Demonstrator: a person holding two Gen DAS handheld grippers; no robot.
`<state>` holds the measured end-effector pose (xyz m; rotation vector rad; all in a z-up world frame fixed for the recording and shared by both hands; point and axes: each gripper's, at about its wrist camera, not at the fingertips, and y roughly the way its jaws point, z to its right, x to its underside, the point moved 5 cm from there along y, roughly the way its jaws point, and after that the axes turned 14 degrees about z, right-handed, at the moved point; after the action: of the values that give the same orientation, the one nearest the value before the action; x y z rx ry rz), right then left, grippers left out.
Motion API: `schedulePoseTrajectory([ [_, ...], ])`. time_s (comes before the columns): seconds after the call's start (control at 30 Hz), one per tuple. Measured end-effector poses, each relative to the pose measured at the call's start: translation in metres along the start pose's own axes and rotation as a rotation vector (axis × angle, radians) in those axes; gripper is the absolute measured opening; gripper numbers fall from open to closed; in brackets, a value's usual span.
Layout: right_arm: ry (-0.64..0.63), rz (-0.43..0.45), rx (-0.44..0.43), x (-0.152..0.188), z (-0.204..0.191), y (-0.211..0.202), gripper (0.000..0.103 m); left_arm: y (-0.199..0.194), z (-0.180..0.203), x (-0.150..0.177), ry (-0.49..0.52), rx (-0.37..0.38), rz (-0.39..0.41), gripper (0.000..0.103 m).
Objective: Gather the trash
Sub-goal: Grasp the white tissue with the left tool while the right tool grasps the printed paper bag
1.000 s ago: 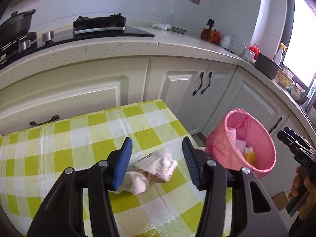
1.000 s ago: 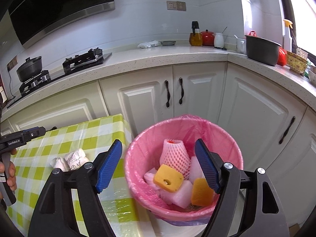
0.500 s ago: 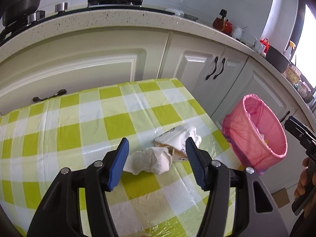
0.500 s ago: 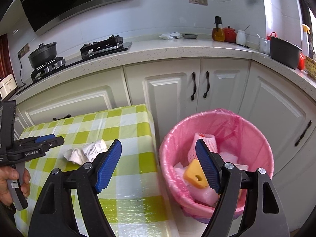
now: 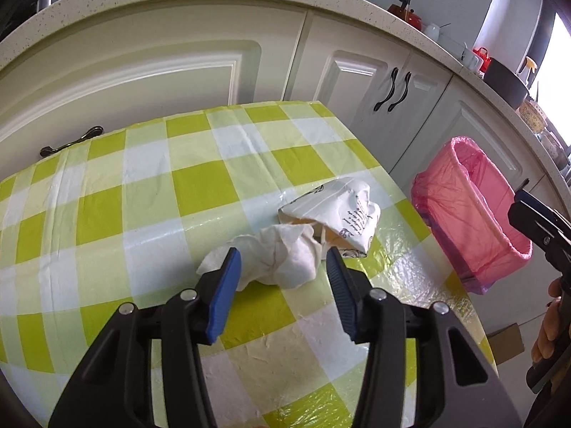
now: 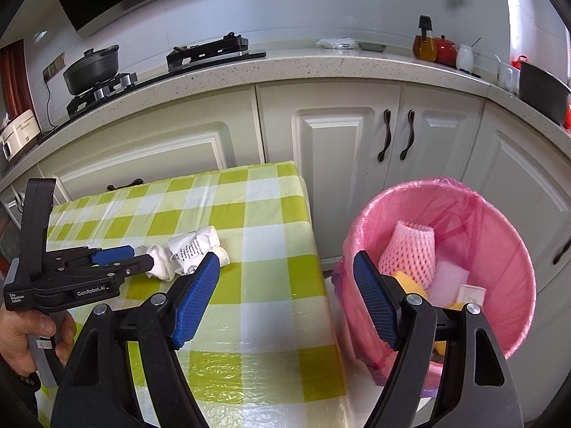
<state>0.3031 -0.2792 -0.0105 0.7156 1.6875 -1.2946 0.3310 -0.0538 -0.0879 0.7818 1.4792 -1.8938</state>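
A crumpled white tissue (image 5: 282, 260) lies on the green-and-white checked tablecloth (image 5: 142, 196), touching a crumpled printed white wrapper (image 5: 339, 214) just behind it, near the table edge that faces the bin. The left gripper (image 5: 282, 271) straddles the tissue: its blue pads (image 5: 225, 299) stand on either side, half open, and its jaws have just been closing; whether the left pad touches the tissue's flap I cannot tell, and the right pad is clear of it. The pink-lined trash bin (image 6: 499, 235) stands on the floor beside the table, holding a pink foam fruit net (image 6: 410, 249) and yellow and white scraps. The right gripper (image 6: 285, 299) hangs wide open and empty over the gap between table and bin.
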Motion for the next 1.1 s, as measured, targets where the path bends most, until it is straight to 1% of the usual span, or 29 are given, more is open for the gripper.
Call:
schedulePoseTrajectory([
  [0.03, -0.002, -0.003, -0.003, 0.001, -0.002, 0.001, 0.073, 0.001, 0.0, 0.001, 0.001, 0.004, -0.004, 0.045],
  [0.2, -0.009, -0.024, -0.012, 0.006, -0.01, 0.012, 0.073, 0.009, 0.002, 0.004, 0.015, 0.011, -0.02, 0.045],
  [0.23, -0.011, -0.029, -0.015, 0.007, -0.012, 0.014, 0.073, 0.011, 0.002, 0.005, 0.014, 0.011, -0.024, 0.043],
  [0.27, -0.013, -0.033, -0.017, 0.008, -0.014, 0.016, 0.073, 0.012, 0.002, 0.005, 0.015, 0.013, -0.027, 0.036],
  [0.37, -0.016, -0.047, -0.027, 0.012, -0.02, 0.022, 0.073, 0.015, 0.0, 0.006, 0.019, 0.018, -0.032, 0.026],
  [0.43, -0.013, -0.057, -0.034, 0.014, -0.024, 0.027, 0.073, 0.015, -0.002, 0.005, 0.018, 0.021, -0.033, 0.021],
  [0.5, -0.015, -0.067, -0.043, 0.017, -0.03, 0.032, 0.073, 0.015, -0.005, 0.004, 0.014, 0.022, -0.031, 0.019],
  [0.57, -0.016, -0.075, -0.055, 0.019, -0.035, 0.036, 0.074, 0.014, -0.008, 0.003, 0.014, 0.025, -0.032, 0.015],
  [0.8, -0.039, -0.104, -0.094, 0.025, -0.063, 0.055, 0.074, 0.01, -0.022, 0.0, 0.004, 0.016, -0.023, 0.013],
  [1.1, -0.077, -0.152, -0.107, 0.036, -0.086, 0.086, 0.074, 0.003, -0.04, -0.007, 0.002, -0.01, -0.005, 0.013],
])
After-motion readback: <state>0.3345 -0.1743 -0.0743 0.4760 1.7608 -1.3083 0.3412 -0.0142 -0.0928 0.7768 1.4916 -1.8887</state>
